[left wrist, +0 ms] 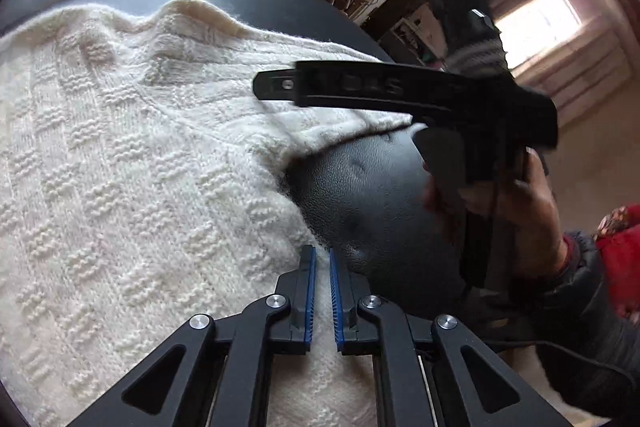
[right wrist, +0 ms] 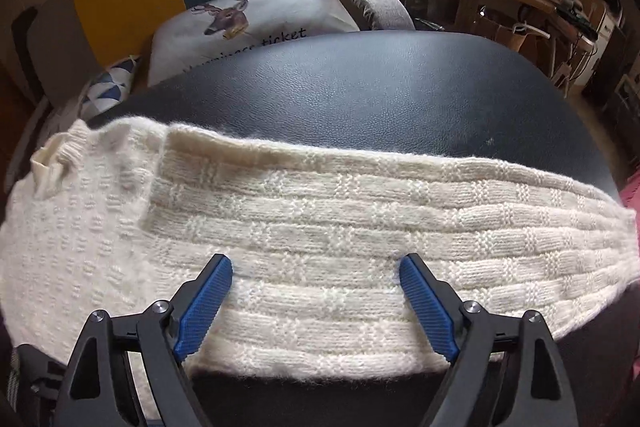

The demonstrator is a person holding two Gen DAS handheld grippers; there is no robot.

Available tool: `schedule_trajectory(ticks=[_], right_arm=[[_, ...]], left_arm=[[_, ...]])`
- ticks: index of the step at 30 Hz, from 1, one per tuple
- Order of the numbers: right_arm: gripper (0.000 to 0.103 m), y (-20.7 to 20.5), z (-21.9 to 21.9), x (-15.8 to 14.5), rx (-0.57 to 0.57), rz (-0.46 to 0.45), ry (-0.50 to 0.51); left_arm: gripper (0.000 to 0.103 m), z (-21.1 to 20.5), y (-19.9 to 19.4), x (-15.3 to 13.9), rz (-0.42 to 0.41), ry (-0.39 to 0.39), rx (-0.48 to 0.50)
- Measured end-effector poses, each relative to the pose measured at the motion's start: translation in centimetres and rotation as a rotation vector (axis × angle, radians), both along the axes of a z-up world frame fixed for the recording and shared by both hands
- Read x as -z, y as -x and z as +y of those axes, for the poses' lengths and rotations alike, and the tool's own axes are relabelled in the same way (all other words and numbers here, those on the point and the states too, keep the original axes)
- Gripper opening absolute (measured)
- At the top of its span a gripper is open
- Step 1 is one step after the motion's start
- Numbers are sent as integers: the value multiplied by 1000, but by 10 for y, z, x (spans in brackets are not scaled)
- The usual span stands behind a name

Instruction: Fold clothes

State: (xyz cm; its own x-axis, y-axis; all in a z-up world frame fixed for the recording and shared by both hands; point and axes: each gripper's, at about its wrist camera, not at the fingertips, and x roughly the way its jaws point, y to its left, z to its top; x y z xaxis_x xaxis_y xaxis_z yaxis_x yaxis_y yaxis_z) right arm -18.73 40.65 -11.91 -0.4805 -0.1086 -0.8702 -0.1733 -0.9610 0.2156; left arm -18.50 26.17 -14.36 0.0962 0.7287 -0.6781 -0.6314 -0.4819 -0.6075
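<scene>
On the black leather seat (right wrist: 360, 87) the cream knit sweater (right wrist: 280, 227) lies with one sleeve (right wrist: 440, 227) folded across, body still unfolded; left gripper (left wrist: 322, 259) nearly closed on nothing, right gripper (right wrist: 316, 267) spread wide above the sleeve.

Left hand-held gripper (left wrist: 322, 259): blue-padded fingers (left wrist: 310, 291) drawn nearly together, only a thin slit between the pads, nothing visibly caught in it; linkage arms folded inward, tips pointing forward and slightly down.

Right hand-held gripper (right wrist: 316, 269): fingers (right wrist: 426, 311) spread wide, blue ribbed pads facing each other across a broad gap, nothing between them. Seen from the left wrist camera, its black body (left wrist: 420, 95) lies roughly level, tip pointing across to the left.

Right hand (left wrist: 516, 203) wraps the grip from below, fingers curled around the handle; dark padded sleeve (left wrist: 588, 303) at the wrist. Slightly motion-blurred.
</scene>
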Motion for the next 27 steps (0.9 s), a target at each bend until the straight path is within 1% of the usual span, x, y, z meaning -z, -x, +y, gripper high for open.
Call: schedule_trajectory(ticks=[2, 3, 7, 8, 9, 11, 13, 14, 15, 16, 17, 19, 20, 24, 25, 27], right_arm=[[88, -19, 11, -7, -9, 31, 192], [88, -26, 13, -10, -22, 44, 254], [88, -52, 15, -22, -97, 87, 426], [88, -49, 12, -23, -126, 91, 486], [88, -42, 2, -24, -148, 83, 498], [88, -29, -20, -27, -176, 57, 459], [88, -16, -39, -16, -186, 4, 441], [88, -12, -43, -9, -175, -21, 426], [81, -9, -44, -3, -156, -43, 407], [79, -7, -44, 3, -137, -65, 387], [79, -7, -44, 3, -125, -74, 368], [78, -10, -41, -5, -109, -78, 333], [78, -12, -40, -11, -103, -64, 289], [78, -2, -30, -37, -82, 38, 86], [78, 3, -29, -39, -77, 48, 22], [78, 14, -26, -38, -69, 26, -107]], left_arm=[[8, -12, -1, -10, 13, -28, -27], [8, -19, -3, -14, 26, -31, -36], [9, -52, -11, -23, 101, 29, -94], [9, -62, -14, -24, 114, 47, -113], [10, -67, -17, -23, 127, 70, -128], [10, -77, -24, -18, 154, 123, -153], [10, -75, -28, -2, 147, 158, -169], [10, -77, -29, 1, 146, 158, -178], [10, -79, -30, -2, 143, 150, -183], [10, -81, -30, -5, 138, 143, -186], [10, -82, -31, -7, 134, 135, -188], [10, -86, -23, -18, 125, 74, -192], [10, -90, -18, -24, 138, 63, -201], [11, -81, 16, -47, 244, 104, -231], [11, -75, 26, -50, 266, 119, -233], [10, -62, 46, -53, 300, 145, -234]])
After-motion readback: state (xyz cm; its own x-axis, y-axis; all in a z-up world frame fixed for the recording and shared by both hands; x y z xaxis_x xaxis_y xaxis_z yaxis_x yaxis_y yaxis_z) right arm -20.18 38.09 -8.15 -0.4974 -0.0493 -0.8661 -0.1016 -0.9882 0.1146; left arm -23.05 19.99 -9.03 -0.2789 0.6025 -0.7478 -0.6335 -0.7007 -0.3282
